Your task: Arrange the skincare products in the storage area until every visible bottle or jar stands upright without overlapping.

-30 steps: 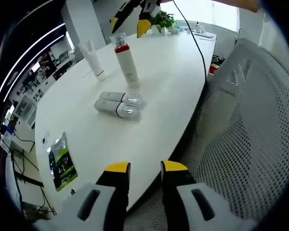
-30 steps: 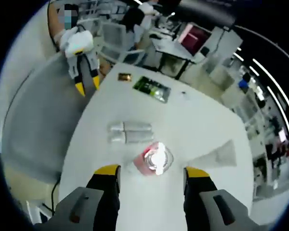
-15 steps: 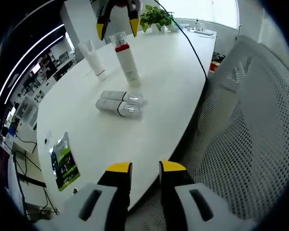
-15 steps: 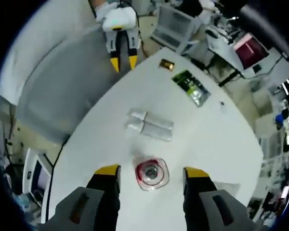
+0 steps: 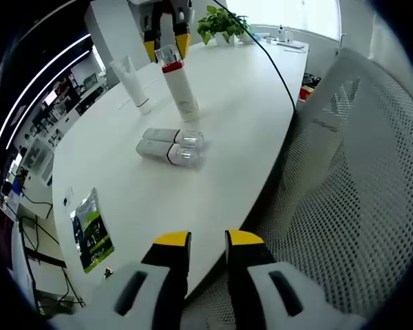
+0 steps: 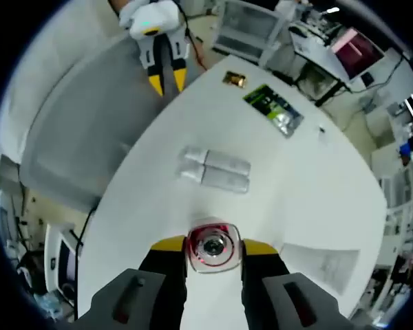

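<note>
A white table [image 5: 241,117]; a green packet [image 5: 89,229] lies flat near its edge; a mesh chair [image 5: 351,199] stands beside it; a potted plant [image 5: 222,23] at the far end.

Smooth matt white table [image 5: 220,117]; clear glossy plastic bottle cap [image 6: 211,246]; mesh fabric chair [image 5: 351,179]

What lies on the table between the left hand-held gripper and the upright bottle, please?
In the left gripper view, two small bottles lying side by side.
</note>
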### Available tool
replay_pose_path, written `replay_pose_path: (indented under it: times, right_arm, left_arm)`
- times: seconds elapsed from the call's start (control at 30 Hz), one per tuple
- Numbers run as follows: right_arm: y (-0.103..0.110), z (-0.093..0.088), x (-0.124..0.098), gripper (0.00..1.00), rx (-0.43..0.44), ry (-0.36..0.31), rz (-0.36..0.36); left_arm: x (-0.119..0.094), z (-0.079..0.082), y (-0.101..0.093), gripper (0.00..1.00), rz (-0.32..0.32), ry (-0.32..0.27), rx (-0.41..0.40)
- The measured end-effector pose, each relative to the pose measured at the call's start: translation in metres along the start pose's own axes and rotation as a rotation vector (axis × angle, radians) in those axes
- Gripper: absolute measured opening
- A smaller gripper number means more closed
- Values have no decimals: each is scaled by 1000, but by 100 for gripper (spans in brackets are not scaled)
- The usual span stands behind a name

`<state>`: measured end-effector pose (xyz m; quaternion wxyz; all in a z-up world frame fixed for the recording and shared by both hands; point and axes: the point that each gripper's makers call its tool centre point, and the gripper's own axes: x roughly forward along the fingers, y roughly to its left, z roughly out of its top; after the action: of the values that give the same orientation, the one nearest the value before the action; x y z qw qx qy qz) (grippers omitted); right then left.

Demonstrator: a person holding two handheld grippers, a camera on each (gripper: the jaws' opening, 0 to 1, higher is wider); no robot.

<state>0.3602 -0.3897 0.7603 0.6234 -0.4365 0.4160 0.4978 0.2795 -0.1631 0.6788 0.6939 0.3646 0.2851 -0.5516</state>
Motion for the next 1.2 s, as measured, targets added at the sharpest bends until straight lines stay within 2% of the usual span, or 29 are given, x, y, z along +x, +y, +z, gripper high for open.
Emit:
replay_pose_path:
  times: [0.1,0.33,0.5,0.57,0.67,0.7,0.87,0.93,1.03,1.07,1.1,1.13,1.2]
  right_arm:
    - [-3,-2,-1,24,193,-15,-35]
    - [-3,3,1,24,479,-82,-115]
    - [-3,3,-1,24,740,-106,-182]
    - [-3,6,-1,24,775,-119,-210]
    - [-1,12,1,24,777,-120,-234]
    - [0,15,1,25,814,-138,-235]
    - [-4,21,3,26,834,-199,-263]
    - [-1,24,6,31,857,-233,-252]
    - [2,32,10,49,857,-322,-235]
    - [7,31,12,52,857,-321,-215]
    - [10,32,14,52,820,-335,-202]
    - [10,32,15,51,792,-351,-218]
    - [13,24,20,51,814,-338,-223]
  left_arm:
    - [0,0,0,15,-1,-1,0]
    - [0,-2,-1,13,-3,10,-5]
    - [1,-3,1,13,2,17,-4]
    - [0,-3,1,13,3,13,-4]
    - [0,-2,1,14,6,10,-2]
    - [0,-2,2,14,11,8,-1]
    - [0,-2,2,14,11,10,1]
    - [0,-1,2,14,12,9,1]
    - [0,-1,1,14,8,6,3]
    - [0,0,1,14,8,1,2]
    - [-1,1,1,14,6,-3,0]
    - [-1,1,1,14,5,-6,0]
    - [0,1,1,14,5,-2,1]
